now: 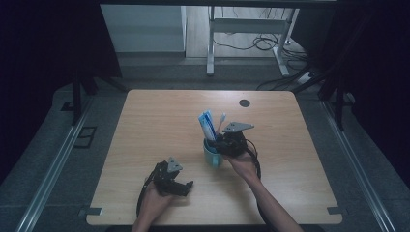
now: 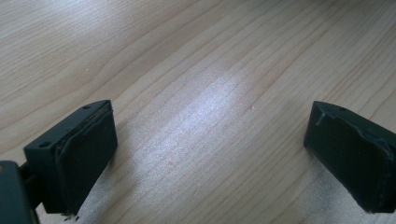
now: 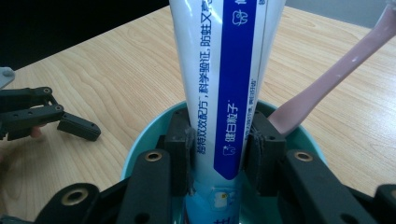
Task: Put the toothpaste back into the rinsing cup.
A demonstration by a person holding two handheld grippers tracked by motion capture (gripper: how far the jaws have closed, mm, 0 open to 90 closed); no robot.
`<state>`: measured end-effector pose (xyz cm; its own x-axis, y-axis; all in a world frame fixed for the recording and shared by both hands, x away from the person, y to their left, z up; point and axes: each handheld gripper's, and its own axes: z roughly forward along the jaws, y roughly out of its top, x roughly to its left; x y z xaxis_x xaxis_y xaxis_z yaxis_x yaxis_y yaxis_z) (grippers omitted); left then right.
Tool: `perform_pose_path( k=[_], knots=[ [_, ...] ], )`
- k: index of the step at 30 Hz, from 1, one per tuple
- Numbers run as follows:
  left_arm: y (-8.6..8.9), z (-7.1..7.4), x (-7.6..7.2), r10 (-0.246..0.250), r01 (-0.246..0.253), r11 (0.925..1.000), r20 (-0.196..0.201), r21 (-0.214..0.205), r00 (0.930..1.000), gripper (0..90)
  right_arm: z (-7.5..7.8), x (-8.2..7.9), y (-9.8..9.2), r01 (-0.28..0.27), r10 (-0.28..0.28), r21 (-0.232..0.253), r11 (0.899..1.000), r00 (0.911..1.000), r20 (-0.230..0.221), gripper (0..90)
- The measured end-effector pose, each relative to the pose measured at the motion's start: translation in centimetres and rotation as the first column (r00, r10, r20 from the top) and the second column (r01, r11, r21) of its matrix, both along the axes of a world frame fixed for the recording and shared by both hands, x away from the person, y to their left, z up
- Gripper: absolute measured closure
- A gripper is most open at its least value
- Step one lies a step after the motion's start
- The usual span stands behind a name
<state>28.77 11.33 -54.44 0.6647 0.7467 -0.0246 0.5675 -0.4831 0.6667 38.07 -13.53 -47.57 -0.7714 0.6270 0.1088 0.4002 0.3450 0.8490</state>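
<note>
A teal cup (image 1: 212, 155) stands near the middle of the wooden table (image 1: 159, 121). A white and blue toothpaste tube (image 1: 207, 124) and a pink toothbrush (image 1: 221, 121) stand upright in it. My right gripper (image 1: 223, 141) reaches into the cup from the right. Inside the cup rim (image 3: 140, 144), the right gripper (image 3: 218, 144) is shut on the toothpaste tube (image 3: 224, 70), a pad pressed to each side. The toothbrush (image 3: 327, 88) leans to the right of it. My left gripper (image 1: 186, 187) rests low over the table at the front left, open and holding nothing (image 2: 210, 154).
A black round grommet (image 1: 244, 103) sits in the table near its far edge. Beyond the table stands a white desk frame (image 1: 246, 34) with cables on the floor. The left gripper (image 3: 70, 122) lies a short way from the cup.
</note>
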Motion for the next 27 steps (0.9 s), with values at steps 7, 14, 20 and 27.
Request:
perform_pose_path(
  k=[7,14,20,27],
  knots=[
    [0.0,0.0,0.0,0.000,0.000,1.0000,0.000,0.000,1.0000,2.7,0.3,0.1,0.0,-0.003,0.003,0.007,1.000,0.9999,-0.013,60.7],
    [0.0,0.0,0.0,0.000,0.000,1.0000,0.000,0.000,1.0000,2.7,0.9,0.0,0.0,-0.008,0.008,-0.010,1.000,1.0000,-0.005,55.8],
    [0.0,0.0,0.0,0.001,-0.001,1.0000,0.001,-0.001,1.0000,2.7,1.2,-0.2,0.1,-0.022,0.021,-0.032,0.999,0.9998,-0.006,50.9],
    [0.0,0.0,0.0,0.000,0.000,1.0000,0.000,-0.001,1.0000,2.7,1.6,-0.3,0.2,-0.028,0.028,-0.061,0.998,0.9996,-0.004,44.5]
  ],
)
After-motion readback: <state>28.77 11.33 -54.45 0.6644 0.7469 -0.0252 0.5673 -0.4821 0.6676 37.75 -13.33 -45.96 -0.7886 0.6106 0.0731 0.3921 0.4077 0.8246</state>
